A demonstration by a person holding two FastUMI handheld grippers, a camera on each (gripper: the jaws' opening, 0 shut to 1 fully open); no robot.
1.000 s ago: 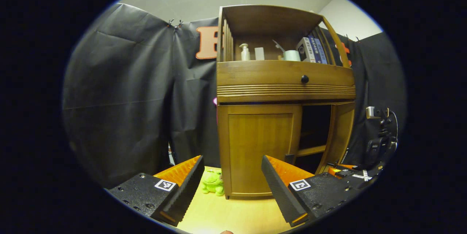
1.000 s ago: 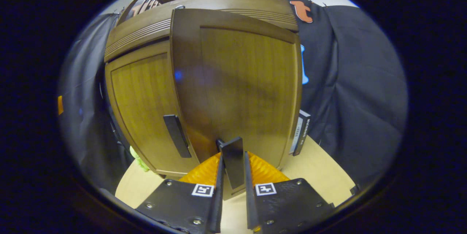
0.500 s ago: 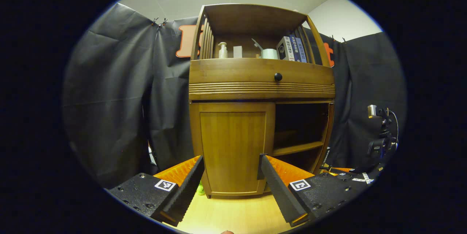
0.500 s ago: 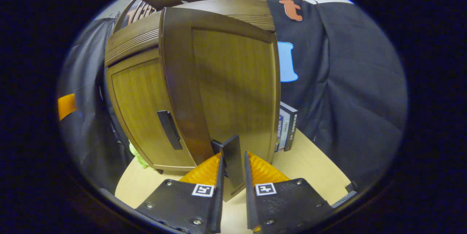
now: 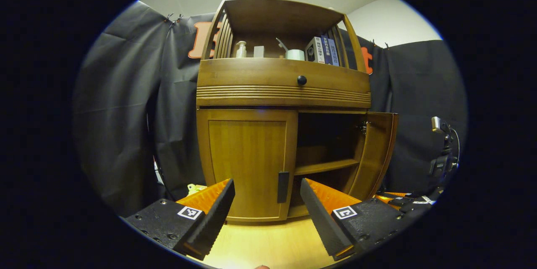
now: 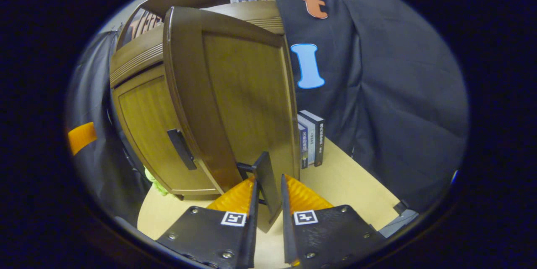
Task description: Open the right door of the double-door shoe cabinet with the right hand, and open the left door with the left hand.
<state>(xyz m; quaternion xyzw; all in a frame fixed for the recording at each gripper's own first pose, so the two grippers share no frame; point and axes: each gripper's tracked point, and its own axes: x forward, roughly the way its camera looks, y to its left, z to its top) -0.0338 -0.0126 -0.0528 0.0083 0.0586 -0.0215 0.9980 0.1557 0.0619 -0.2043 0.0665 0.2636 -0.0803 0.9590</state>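
Observation:
The wooden shoe cabinet (image 5: 283,92) stands on a table. Its left door (image 5: 247,164) is closed, with a dark vertical handle (image 5: 283,186) at its inner edge. My left gripper (image 5: 266,218) is open, a short way in front of that door and touching nothing. The right door (image 5: 375,151) is swung out, showing a dark inside with a shelf (image 5: 325,166). In the right gripper view, my right gripper (image 6: 267,202) is shut on the right door's handle (image 6: 265,178), and the right door (image 6: 235,101) stands well out from the left door (image 6: 147,126).
Several books (image 6: 310,139) stand on the light table (image 6: 356,185) by the cabinet's right side. A green toy (image 5: 194,187) lies by its left foot. The top shelf holds a bottle (image 5: 241,49) and books (image 5: 321,50). A camera stand (image 5: 440,151) is at the right.
The right door has swung further open with my right gripper on its handle. My left gripper has shifted so the left door's handle now shows between its fingers.

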